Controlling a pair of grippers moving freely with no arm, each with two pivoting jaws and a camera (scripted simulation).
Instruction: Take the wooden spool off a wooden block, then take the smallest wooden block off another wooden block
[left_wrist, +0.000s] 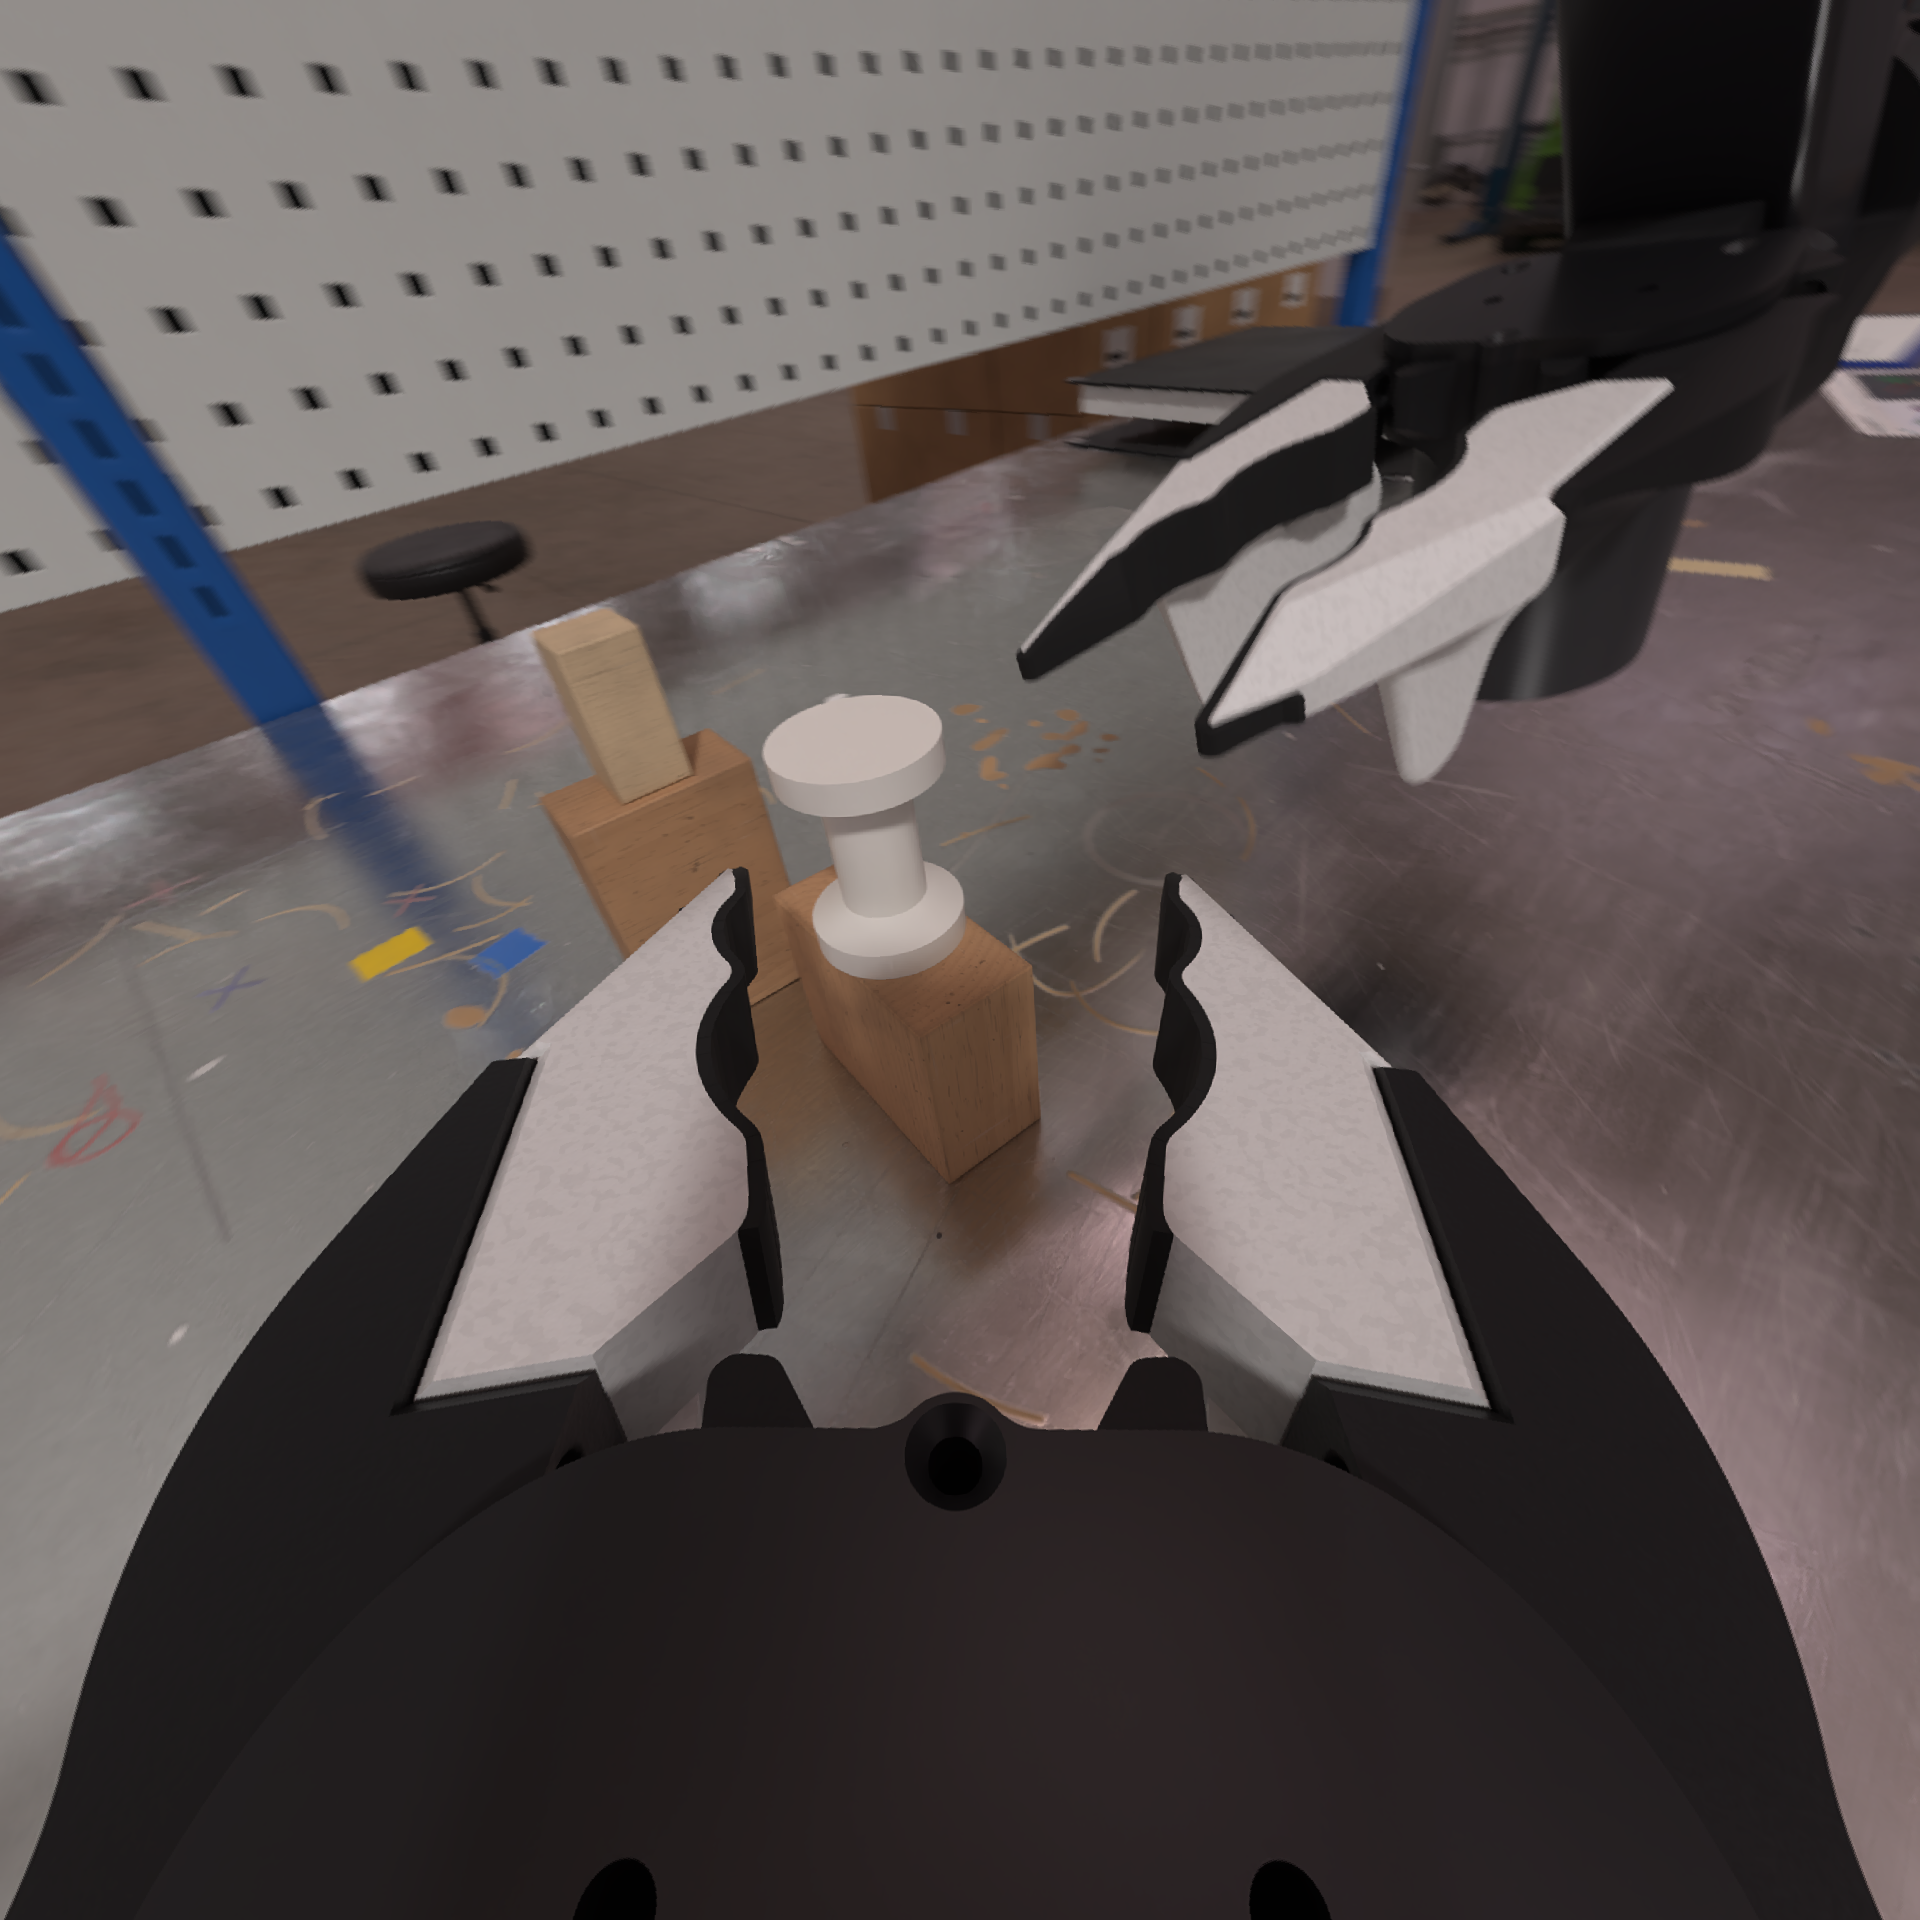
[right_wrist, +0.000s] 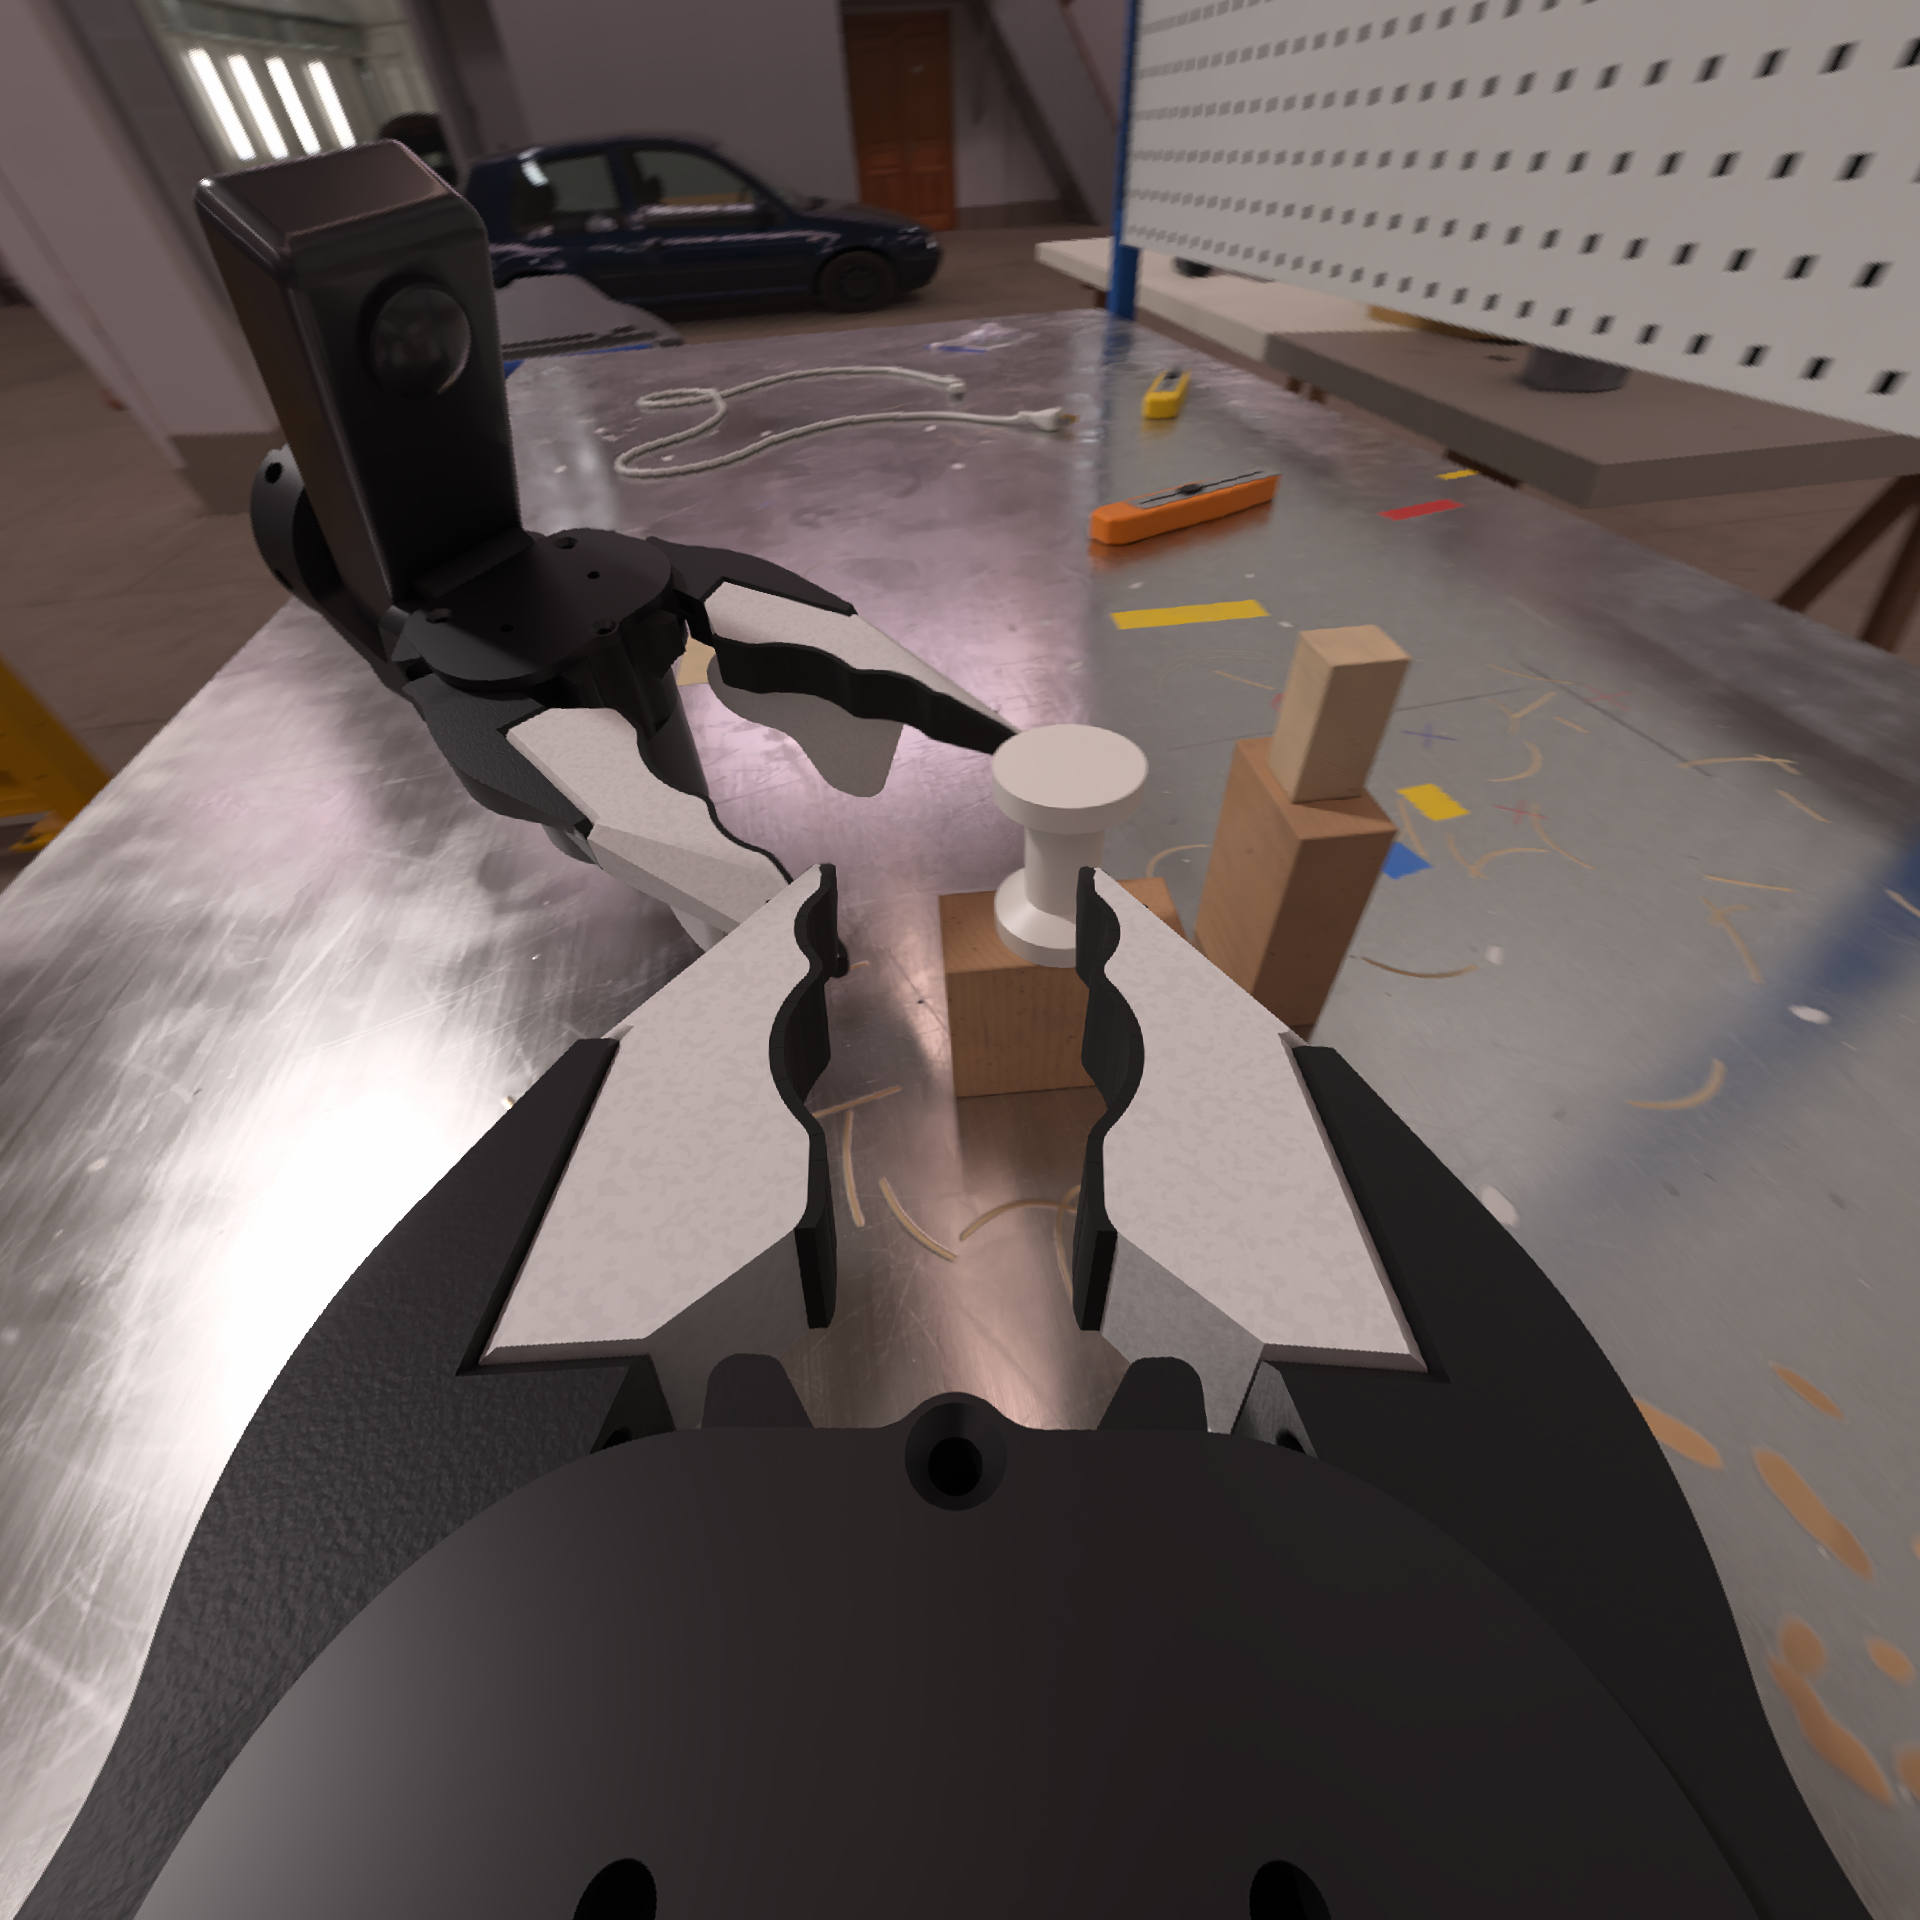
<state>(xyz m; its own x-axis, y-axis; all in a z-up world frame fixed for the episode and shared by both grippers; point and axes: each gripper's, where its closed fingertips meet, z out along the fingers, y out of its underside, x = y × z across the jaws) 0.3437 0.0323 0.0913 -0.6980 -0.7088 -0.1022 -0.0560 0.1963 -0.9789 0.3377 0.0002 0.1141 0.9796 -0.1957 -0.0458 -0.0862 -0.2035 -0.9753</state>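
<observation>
Wooden spool (left_wrist: 868, 831) upright on wooden block (left_wrist: 935, 1049), both grippers spread, empty, nearby.

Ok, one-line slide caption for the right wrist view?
Open right gripper nears the white spool standing on a wooden block; small block still stacked behind.

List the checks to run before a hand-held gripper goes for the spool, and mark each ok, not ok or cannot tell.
1. Wooden spool upright on its block: ok.
2. Left hand-held gripper open, empty: ok.
3. Right hand-held gripper open, empty: ok.
4. Spool lined up between left jaws: ok, slightly left of centre.
5. Smallest block on the tall block: ok.
6. Clearance between the two grippers near the spool: cannot tell.
</observation>
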